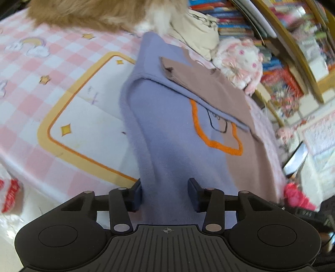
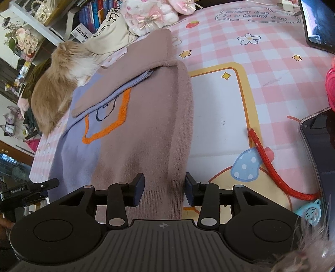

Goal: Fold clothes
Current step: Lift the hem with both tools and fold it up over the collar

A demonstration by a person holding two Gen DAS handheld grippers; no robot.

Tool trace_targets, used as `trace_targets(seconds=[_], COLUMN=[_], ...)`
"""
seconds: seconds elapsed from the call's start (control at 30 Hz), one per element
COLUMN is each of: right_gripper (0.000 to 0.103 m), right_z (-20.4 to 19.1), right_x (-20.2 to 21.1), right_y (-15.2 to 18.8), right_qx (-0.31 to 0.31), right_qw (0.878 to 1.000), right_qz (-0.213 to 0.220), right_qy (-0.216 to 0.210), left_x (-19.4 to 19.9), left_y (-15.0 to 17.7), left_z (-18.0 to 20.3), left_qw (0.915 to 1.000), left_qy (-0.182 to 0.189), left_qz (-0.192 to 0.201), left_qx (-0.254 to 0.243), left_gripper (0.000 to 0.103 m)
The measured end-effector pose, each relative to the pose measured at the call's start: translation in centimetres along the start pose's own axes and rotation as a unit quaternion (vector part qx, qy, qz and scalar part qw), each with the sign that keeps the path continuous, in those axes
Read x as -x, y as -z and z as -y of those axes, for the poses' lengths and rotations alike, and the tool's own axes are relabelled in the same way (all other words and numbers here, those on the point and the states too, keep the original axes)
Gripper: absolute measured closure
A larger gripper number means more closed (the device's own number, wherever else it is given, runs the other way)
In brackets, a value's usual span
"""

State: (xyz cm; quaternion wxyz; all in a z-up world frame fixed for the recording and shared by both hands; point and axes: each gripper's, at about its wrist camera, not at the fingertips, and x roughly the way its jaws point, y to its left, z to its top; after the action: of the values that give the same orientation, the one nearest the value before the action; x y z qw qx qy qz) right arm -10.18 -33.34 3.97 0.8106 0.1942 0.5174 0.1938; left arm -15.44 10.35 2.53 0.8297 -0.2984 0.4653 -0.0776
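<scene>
In the left wrist view, the left gripper [image 1: 165, 194] stands part-way open with the lilac half of a soft knitted sweater [image 1: 167, 129], lilac and dusty-brown, running between its dark fingertips [image 1: 193, 193]; whether the pads press on the knit cannot be told, as the cloth fills the gap but looks loose. The sweater lies folded on a pink-and-white checked tablecloth [image 1: 62, 62], both sleeves crossed over its chest and an orange outlined patch [image 1: 209, 138] showing below them. A fluffy ginger cat [image 1: 100, 12] sits at its far end. In the right wrist view, the right gripper [image 2: 164, 189] is likewise half open, straddling the brown side's edge fold, pads just beside the knit. A red braided cord [image 2: 266, 163] lies on the cloth nearby.
</scene>
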Motion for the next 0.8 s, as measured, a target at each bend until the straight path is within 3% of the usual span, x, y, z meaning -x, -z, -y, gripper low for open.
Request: trace_targets(seconds=[0.2, 0.47, 0.67, 0.8], right_gripper=[0.065, 0.068, 0.074, 0.091], right_z=[-0.9, 0.0, 0.7, 1.4], right_x=[-0.2, -0.1, -0.3, -0.2], right_y=[-0.1, -0.3, -0.9, -0.9], right_qx=[0.026, 0.011, -0.027, -0.046], right_qw=[1.000, 1.000, 1.000, 0.999], right_qz=[-0.008, -0.005, 0.003, 0.004], right_qy=[0.016, 0.003, 0.003, 0.008], left_x=[0.1, 0.0, -0.2, -0.1], left_y=[0.3, 0.5, 0.6, 1.1], left_z=[-0.4, -0.6, -0.5, -0.5], left_qw=[0.9999, 0.9997, 0.9996, 0.9997], left_qy=[0.014, 0.020, 0.018, 0.017], left_qz=[-0.002, -0.003, -0.012, -0.005], left_qx=[0.000, -0.011, -0.021, -0.017], left_gripper=[0.061, 0.058, 0.059, 0.060])
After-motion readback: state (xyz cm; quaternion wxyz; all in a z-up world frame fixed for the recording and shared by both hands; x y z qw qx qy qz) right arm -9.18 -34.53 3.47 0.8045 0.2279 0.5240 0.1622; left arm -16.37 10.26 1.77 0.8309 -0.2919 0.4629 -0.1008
